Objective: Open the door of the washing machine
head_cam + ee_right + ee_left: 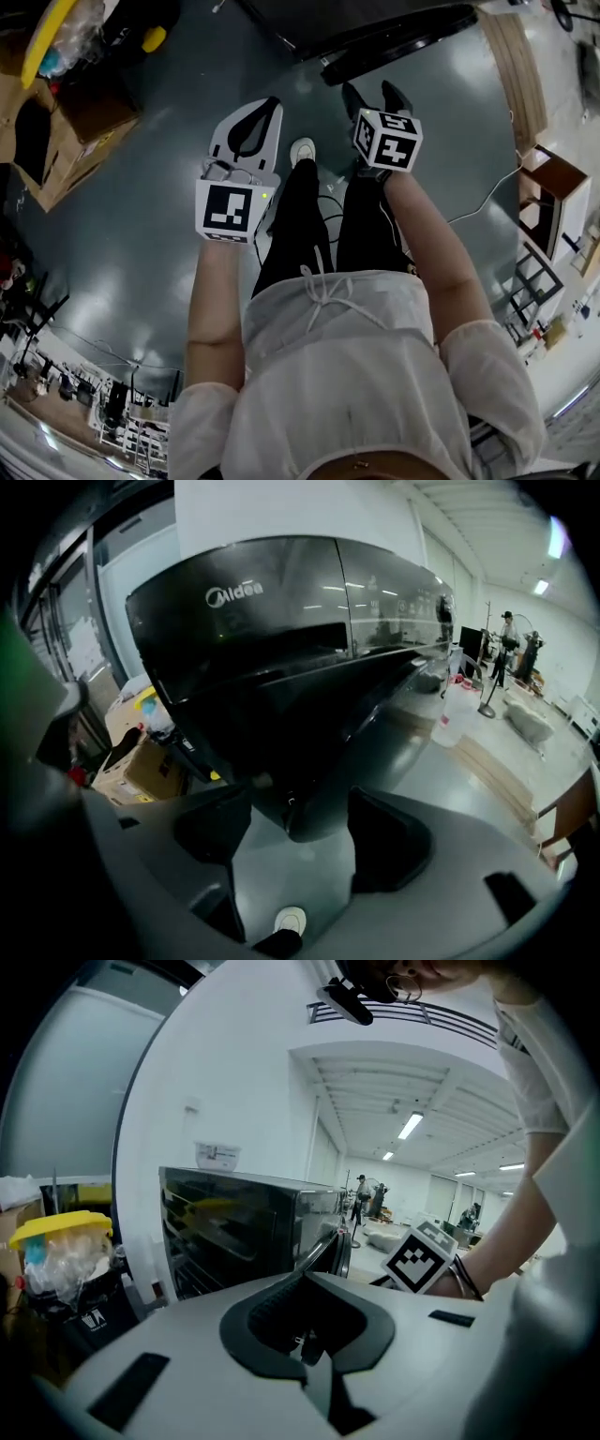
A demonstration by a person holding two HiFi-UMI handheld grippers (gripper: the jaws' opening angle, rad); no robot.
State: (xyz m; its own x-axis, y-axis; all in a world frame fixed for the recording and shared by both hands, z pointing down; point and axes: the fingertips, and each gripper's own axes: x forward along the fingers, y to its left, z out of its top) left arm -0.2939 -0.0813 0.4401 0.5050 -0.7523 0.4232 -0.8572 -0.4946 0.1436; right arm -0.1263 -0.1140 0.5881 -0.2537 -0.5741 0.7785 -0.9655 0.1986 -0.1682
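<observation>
The black washing machine fills the right gripper view and lies along the top of the head view. Its dark door stands swung out from the front, and the edge points toward me. My right gripper hangs just short of that edge, tilted downward. Its two dark fingers are apart with nothing between them. My white left gripper is further left over the floor, with its tips together and nothing in them. In the left gripper view the machine stands ahead.
Cardboard boxes and a yellow-lidded container crowd the left side. A wooden cabinet stands at the right, and a cable runs over the grey floor. My shoe is below the grippers. People stand far off in the hall.
</observation>
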